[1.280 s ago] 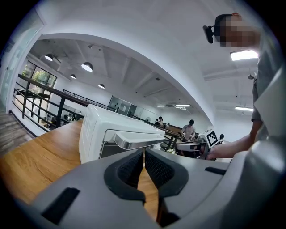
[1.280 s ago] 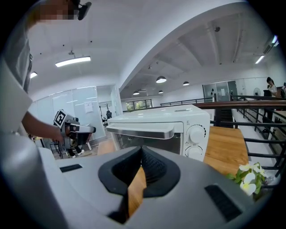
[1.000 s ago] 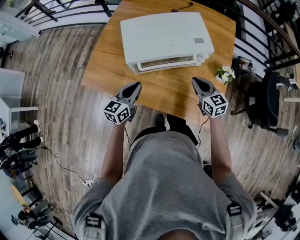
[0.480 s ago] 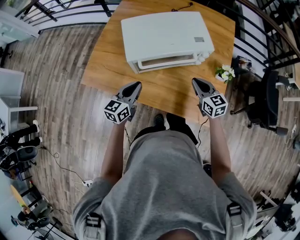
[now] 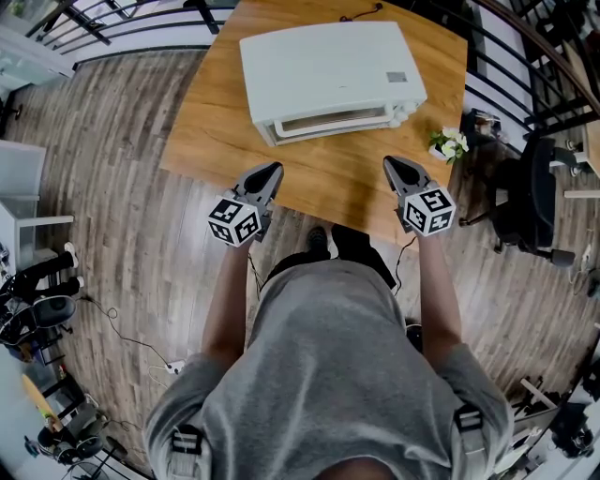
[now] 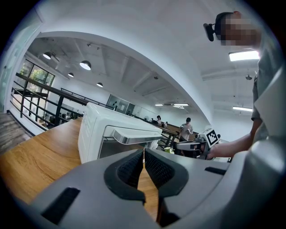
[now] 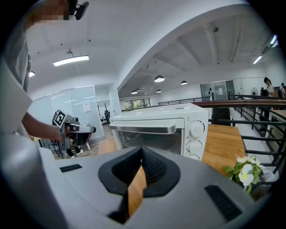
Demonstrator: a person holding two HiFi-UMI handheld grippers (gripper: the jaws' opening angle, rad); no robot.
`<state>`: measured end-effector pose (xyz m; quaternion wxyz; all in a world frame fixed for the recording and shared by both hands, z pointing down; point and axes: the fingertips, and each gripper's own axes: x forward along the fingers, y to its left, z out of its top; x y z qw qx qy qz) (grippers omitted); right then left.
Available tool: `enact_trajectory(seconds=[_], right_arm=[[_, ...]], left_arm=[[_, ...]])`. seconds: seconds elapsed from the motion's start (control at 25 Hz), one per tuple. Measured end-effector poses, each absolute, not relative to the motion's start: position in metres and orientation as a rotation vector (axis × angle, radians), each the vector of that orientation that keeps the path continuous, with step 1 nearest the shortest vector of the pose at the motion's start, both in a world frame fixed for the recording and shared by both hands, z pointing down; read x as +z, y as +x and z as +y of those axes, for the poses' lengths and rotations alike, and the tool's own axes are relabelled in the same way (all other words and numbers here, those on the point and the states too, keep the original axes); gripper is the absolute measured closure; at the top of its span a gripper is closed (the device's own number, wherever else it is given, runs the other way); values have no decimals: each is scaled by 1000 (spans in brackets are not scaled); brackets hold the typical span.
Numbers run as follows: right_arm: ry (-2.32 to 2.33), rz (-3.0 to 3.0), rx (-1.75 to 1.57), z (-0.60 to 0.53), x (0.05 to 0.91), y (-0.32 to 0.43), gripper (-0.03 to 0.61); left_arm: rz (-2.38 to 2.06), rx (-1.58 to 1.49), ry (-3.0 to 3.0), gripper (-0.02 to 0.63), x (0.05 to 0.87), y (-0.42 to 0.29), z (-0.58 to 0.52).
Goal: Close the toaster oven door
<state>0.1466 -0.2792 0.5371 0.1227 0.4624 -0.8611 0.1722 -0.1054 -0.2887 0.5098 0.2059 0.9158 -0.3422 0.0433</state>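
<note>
A white toaster oven (image 5: 328, 75) stands at the far side of the wooden table (image 5: 211, 122). Its glass door (image 7: 154, 136) stands upright against the front, with the silver handle (image 7: 143, 129) along its top edge and three knobs (image 7: 195, 129) to the right. My left gripper (image 5: 274, 171) hovers over the table's near edge, left of the oven's front and apart from it, jaws shut on nothing. My right gripper (image 5: 392, 164) hangs level with it on the right, also shut and empty. The left gripper view shows the oven (image 6: 107, 134) beyond the closed left gripper (image 6: 144, 152).
A small pot of white flowers (image 5: 450, 145) sits at the table's right edge, close to my right gripper. A black office chair (image 5: 539, 202) stands on the floor to the right. Black railings (image 5: 112, 23) run behind the table. Wood floor lies on the left.
</note>
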Motion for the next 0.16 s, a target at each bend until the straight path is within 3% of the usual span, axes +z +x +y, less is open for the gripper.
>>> enact_trajectory(seconds=[0.16], right_arm=[[1348,-2508,508,-277,541,147,574]], left_arm=[[-948,126,2555,584,512,-104,-288]])
